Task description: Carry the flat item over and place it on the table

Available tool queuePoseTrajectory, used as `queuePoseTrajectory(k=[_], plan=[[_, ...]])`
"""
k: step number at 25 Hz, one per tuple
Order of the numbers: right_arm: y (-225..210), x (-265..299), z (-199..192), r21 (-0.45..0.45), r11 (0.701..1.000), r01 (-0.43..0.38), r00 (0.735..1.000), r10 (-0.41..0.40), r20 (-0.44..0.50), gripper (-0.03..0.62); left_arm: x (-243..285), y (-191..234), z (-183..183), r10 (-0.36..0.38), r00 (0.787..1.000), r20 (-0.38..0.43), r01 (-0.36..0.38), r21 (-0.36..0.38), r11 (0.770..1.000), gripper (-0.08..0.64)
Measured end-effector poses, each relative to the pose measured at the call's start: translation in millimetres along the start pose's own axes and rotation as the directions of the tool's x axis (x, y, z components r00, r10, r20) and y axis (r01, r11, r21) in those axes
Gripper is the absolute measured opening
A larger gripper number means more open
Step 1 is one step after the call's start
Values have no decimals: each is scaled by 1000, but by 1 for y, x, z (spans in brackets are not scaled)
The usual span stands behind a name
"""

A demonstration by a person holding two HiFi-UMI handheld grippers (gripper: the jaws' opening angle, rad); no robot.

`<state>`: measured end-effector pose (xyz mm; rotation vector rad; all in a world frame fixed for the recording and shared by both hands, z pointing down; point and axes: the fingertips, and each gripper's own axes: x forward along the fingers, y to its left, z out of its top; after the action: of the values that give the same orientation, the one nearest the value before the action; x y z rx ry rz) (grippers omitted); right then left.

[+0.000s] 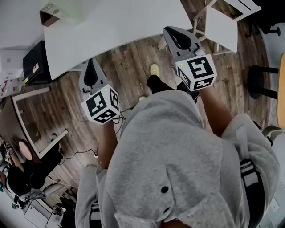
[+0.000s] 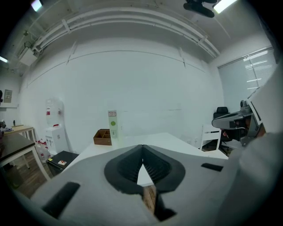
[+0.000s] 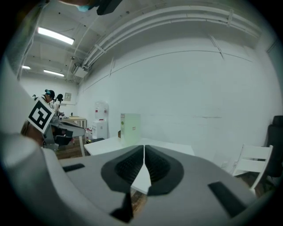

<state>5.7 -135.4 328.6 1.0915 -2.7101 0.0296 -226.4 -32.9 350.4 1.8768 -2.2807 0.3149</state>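
Head view: the left gripper (image 1: 91,62) and right gripper (image 1: 171,32) point toward 12 o'clock at the near edge of the white table (image 1: 116,26), above the wooden floor (image 1: 129,67). Each carries one marker cube, so there are two in all (image 1: 101,104) (image 1: 197,71). On the table, at 11 o'clock from the left gripper, stands one carton (image 1: 58,11). A black flat case (image 1: 34,62) lies off the table's end, at 9 o'clock from that gripper. I cannot tell whether this is the flat item. Only this view shows the person's grey hoodie (image 1: 178,147) and one shoe (image 1: 154,70).

Left gripper view: the jaws are pressed together and pinch nothing. The table lies straight ahead at 12 o'clock. This view alone shows one wooden organiser (image 2: 102,137), just beside the carton. The black case sits low at 9 o'clock, with a water dispenser (image 2: 54,128) above it. One white chair (image 2: 210,137) stands at 3 o'clock.

Right gripper view: these jaws also meet at the tips, with only a sliver between the pads and nothing in it. The carton rises at 12 o'clock and the chair stands at 4 o'clock. The left gripper's cube shows at 9 o'clock, with people standing far behind it.
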Motion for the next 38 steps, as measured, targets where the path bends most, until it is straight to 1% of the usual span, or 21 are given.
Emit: queuePoseTrajectory(k=[2,6,11,15,17,19,21,24,27,30,34,38], plan=[[24,-18,4,-21,1000,-13,1000,13,3,29,-24,3,-6,0,1000,-1,0,-7,1000,21],[60,-56,5,-72,997,-13,1000,12,-4,29,-70,4,-18,-20,1000,2,20,-34,999,21],[84,-88,1,-64,997,-35,999,33,-31,29,-109,5,-25,-5,1000,-6,4,-59,998,21],[95,-100,-2,-32,997,-70,997,68,-38,29,-127,-3,-28,3,1000,-14,-4,-76,997,21],[98,-101,-3,-17,996,-87,996,86,-35,29,-133,-6,-25,17,1000,-1,-17,-81,997,21],[97,-99,-3,4,994,-105,994,105,-32,28,-138,-8,-18,35,999,22,-33,-85,996,21],[92,-99,-2,15,994,-111,993,111,-30,28,-141,-13,-12,37,999,27,-35,-75,997,21],[75,-103,-5,19,996,-90,996,91,-23,28,-137,-27,-12,16,1000,9,-16,-44,999,21],[58,-120,-12,27,997,-75,997,75,-16,29,-138,-49,-12,-4,1000,2,4,-16,1000,21],[46,-131,-18,25,998,-66,998,66,-18,29,-137,-63,-8,-13,1000,5,14,-16,1000,21],[37,-132,-20,28,998,-57,998,57,-10,28,-131,-69,-1,-12,1000,19,13,-10,1000,21],[32,-129,-19,30,998,-52,999,52,3,29,-127,-70,4,-9,1000,29,9,12,1000,21]])
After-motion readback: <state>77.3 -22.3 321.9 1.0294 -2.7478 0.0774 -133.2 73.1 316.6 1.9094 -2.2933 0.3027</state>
